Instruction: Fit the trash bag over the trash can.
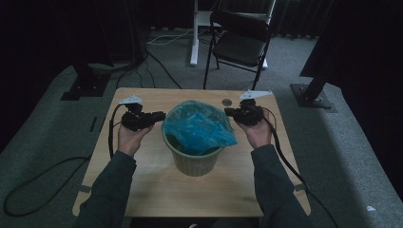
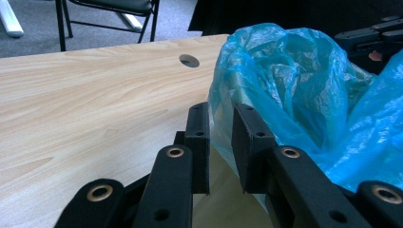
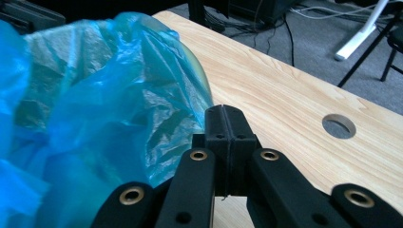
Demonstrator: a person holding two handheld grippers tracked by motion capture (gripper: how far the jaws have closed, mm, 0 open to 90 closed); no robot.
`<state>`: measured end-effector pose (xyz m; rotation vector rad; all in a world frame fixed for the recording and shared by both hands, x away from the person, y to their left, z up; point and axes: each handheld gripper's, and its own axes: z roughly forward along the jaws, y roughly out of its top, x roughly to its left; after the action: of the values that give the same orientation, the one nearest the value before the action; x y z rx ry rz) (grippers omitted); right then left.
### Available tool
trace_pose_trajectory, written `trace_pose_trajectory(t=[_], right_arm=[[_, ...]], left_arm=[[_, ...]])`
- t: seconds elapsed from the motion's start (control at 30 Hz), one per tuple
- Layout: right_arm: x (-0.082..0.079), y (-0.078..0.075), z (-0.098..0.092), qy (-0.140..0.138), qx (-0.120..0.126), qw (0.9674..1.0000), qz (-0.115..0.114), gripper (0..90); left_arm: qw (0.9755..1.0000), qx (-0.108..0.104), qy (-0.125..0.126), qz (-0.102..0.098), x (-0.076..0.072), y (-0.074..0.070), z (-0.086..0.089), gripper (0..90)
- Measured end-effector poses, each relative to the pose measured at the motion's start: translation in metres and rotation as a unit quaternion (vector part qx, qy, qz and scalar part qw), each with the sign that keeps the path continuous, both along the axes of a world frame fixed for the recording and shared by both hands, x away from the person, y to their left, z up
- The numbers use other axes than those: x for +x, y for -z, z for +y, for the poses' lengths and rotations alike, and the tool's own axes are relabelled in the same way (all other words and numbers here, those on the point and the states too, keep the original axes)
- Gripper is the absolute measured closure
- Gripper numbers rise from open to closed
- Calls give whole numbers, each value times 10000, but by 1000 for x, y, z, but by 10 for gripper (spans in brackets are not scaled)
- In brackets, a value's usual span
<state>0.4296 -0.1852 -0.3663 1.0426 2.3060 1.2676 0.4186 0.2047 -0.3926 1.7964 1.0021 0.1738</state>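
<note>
From above, your two hands flank a ribbed, pale green wastebasket [image 1: 194,159] standing mid-table, with a crumpled blue plastic bag [image 1: 198,126] bulging out of its mouth. That high view is dim and gives the layout; the gripper views give the detail.

Your left gripper [image 2: 220,142] sits at the bag's left edge. Its own view shows the two flat black pads a little apart, with a fold of the thin, glossy film running into the gap between them; the pads seem not quite to pinch it, though the view is too tight to be sure. The bag [image 2: 304,90] is translucent and wrinkled, catching the light in creases.

Your right gripper [image 3: 227,133] is closed, its pads pressed flat together with nothing visible between them, just beside the bag [image 3: 95,104] and the basket's smooth curved rim [image 3: 202,78].

Both gripper views show the light wood-grain tabletop [image 3: 285,90] and its round cable hole [image 3: 339,126]. The high view adds a black folding chair [image 1: 240,38] beyond the table on grey carpet.
</note>
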Motion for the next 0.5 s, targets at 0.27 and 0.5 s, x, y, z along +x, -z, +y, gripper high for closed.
trace_pose_trajectory(t=[0.27,0.5], right_arm=[[8,8,-2,185,-124,9997,125,900],[15,19,-5,349,-220,9986,330,900]], left_arm=[[10000,13,9,10,7,3,-3,765],[10000,-25,-10,9,13,6,-5,765]])
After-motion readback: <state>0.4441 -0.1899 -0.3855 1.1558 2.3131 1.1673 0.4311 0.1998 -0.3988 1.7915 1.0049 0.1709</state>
